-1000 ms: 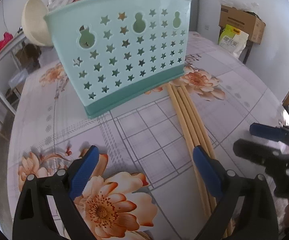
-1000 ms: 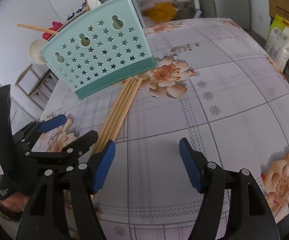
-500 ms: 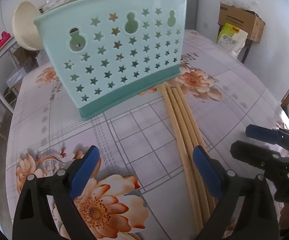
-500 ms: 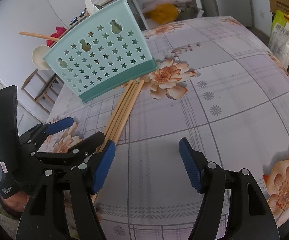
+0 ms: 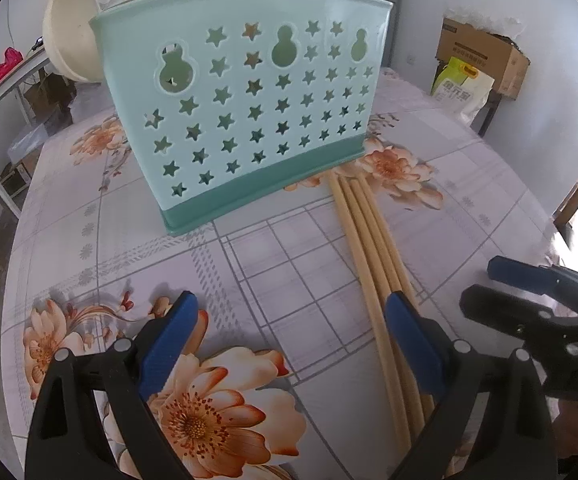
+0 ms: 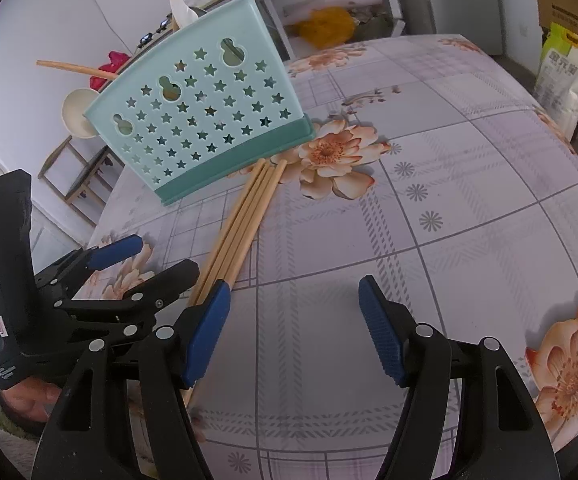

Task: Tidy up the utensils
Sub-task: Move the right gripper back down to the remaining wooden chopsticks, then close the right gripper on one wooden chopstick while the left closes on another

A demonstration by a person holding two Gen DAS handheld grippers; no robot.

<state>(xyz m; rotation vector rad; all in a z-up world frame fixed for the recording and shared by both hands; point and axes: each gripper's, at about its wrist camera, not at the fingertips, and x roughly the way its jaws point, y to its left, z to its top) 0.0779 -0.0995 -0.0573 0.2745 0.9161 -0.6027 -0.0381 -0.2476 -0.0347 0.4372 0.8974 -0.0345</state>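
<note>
- My left tongs point(image 5: 289, 328) hang wide over the bench point(image 5: 273, 256), nothing between the pads; the chopsticks point(image 5: 369, 248) lie just under the right-hand pad. If I close from here I'd judge I pinch cloth and air.
- Ahead of both tongs stands the holder point(image 5: 245, 120), the sticks' far tips touching or just short of its base. A push along the sticks could shove or tip it, light as it looks.
- My right tongs point(image 6: 293, 320) gape too, holding nothing, the sticks point(image 6: 241, 224) by the left pad. The two tongs sit close together, so I risk knocking them together.
- Four round sticks side by side: a grip on one may roll the rest off.
</note>
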